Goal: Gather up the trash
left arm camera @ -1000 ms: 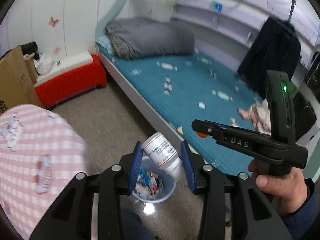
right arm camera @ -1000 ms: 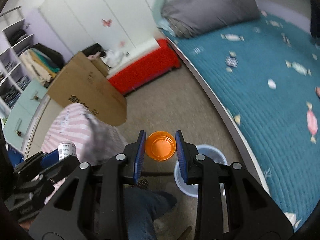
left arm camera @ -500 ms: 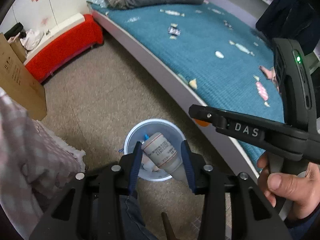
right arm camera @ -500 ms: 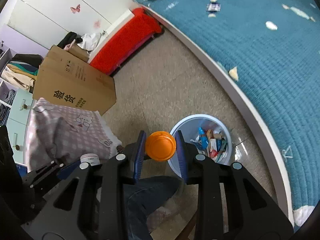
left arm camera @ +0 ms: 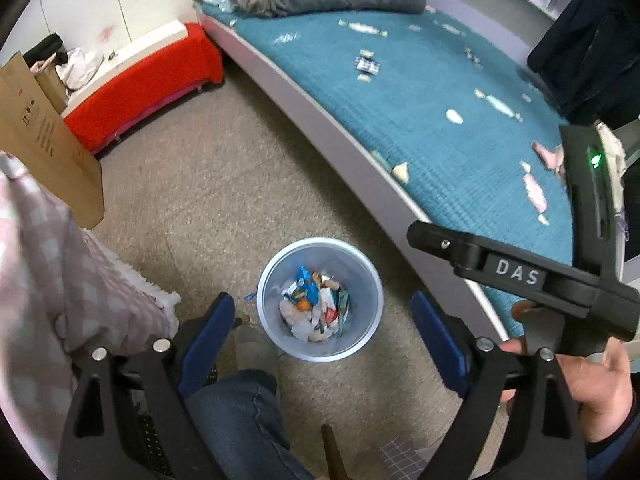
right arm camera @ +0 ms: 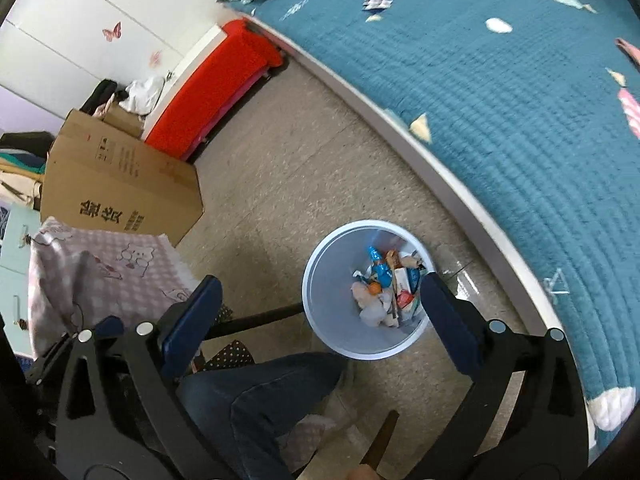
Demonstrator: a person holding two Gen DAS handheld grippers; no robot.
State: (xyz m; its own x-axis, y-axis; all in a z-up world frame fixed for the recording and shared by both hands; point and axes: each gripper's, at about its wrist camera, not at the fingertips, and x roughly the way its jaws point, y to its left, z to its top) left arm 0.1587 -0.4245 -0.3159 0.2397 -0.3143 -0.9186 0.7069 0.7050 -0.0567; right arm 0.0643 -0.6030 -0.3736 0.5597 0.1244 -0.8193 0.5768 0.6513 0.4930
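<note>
My left gripper [left arm camera: 322,330] points down at the floor with its two blue pads spread wide. They have just been opening, and nothing is between them now. Right below the gap, a bit past the fingertips, sits the small blue bin [left arm camera: 276,280] on the floor, and it holds a pile of wrappers and scraps [left arm camera: 314,306]. A little orange thing lies in the pile, but I cannot tell what it is. My right gripper [right arm camera: 320,316] points down too, and its blue pads stand far apart as well. They have also just been opening, and they hold nothing. From this side the bin [right arm camera: 320,276] sits between the pads, closer to the right pad [right arm camera: 450,320], which covers a bit of its rim. Near the bottom of both views I see a leg in blue jeans [left arm camera: 240,416]. To the left of the fingers is a pink checked cloth [left arm camera: 60,280]. Further out on that side stands a brown cardboard box [right arm camera: 116,184], and behind it a long red bench [left arm camera: 144,80]. To the right and beyond the fingers is the bed with a teal cover [left arm camera: 420,92]. More small wrappers [left arm camera: 366,64] lie on the cover, well apart from the bin.
</note>
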